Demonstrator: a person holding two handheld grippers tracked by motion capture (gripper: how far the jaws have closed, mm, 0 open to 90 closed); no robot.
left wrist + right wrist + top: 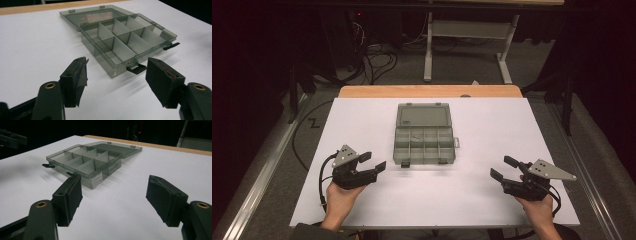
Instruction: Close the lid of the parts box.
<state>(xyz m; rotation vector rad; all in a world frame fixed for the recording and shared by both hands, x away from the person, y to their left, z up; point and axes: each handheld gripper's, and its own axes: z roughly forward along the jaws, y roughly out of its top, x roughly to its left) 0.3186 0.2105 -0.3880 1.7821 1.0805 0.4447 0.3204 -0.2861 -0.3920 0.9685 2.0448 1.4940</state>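
Organiser box [424, 134] untouched, both claws wide, empty

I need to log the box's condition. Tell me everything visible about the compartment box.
The box is smoky translucent plastic, lying open and flat mid-table. Its lid is folded back away from the person, resting on the table. Dividers split the tray into eight compartments, which look empty. Two dark latches hang from the front edge; a small white label sits on one side. Nothing else touches it.

High view overlooks table; claw views, low, share the organizer box [424, 134].
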